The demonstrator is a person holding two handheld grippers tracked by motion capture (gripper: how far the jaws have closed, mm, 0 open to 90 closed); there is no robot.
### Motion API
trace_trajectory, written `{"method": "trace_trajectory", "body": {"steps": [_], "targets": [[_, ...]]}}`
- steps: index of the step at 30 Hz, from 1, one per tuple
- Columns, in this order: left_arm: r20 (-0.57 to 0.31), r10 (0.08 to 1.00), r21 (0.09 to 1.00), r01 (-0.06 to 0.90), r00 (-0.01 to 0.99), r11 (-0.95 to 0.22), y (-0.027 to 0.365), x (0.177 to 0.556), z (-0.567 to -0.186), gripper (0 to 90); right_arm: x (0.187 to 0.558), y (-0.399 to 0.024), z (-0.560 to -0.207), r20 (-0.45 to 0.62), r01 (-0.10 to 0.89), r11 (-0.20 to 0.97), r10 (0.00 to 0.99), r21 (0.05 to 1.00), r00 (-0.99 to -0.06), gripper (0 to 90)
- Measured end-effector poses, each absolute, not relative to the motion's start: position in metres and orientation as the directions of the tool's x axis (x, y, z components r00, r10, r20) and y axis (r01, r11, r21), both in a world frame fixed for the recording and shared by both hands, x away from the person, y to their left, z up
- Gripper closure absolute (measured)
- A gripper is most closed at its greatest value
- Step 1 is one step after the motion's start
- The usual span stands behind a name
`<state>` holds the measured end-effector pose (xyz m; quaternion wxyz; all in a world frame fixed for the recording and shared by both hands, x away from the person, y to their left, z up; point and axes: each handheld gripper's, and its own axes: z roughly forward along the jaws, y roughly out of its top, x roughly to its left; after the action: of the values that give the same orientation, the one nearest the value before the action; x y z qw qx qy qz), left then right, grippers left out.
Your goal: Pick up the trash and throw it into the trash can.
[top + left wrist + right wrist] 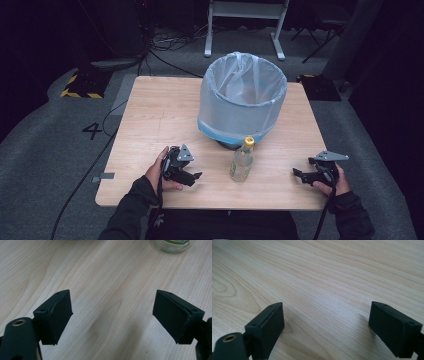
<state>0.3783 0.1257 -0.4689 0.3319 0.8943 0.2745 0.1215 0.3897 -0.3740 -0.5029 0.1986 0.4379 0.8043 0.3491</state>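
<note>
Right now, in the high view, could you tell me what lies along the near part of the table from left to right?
left gripper → bottle with a yellow cap, standing upright → right gripper.

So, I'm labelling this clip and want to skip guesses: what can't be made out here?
- Bottle label: too small in the high view; cut off by the top edge in the left gripper view.
- Bin contents: veiled by its translucent liner.
- Room behind the table: too dark.
</note>
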Motion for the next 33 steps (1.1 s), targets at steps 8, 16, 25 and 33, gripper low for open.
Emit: {"method": "trace_trajectory", "body": {"steps": [8, 16, 25, 33], "targets": [[0.023, 0.539, 0.658, 0.393, 0.842, -0.643, 0.111, 0.380, -0.466, 16.0, 0.390, -0.374, -0.503, -0.014, 0.565, 0.373, 0.843, 0.736, -0.538, 13.1], [0.038, 0.491, 0.653, 0.350, 0.870, -0.672, 0.092, 0.379, -0.461, 16.0, 0.390, -0.374, -0.503, -0.014, 0.565, 0.373, 0.843, 0.736, -0.538, 13.1], [0.059, 0.437, 0.649, 0.299, 0.897, -0.700, 0.069, 0.375, -0.456, 16.0, 0.390, -0.374, -0.503, -0.015, 0.565, 0.373, 0.843, 0.736, -0.538, 13.1], [0.052, 0.428, 0.647, 0.296, 0.902, -0.703, 0.056, 0.377, -0.457, 15.9, 0.390, -0.374, -0.503, -0.014, 0.565, 0.373, 0.843, 0.736, -0.537, 13.1]]}}
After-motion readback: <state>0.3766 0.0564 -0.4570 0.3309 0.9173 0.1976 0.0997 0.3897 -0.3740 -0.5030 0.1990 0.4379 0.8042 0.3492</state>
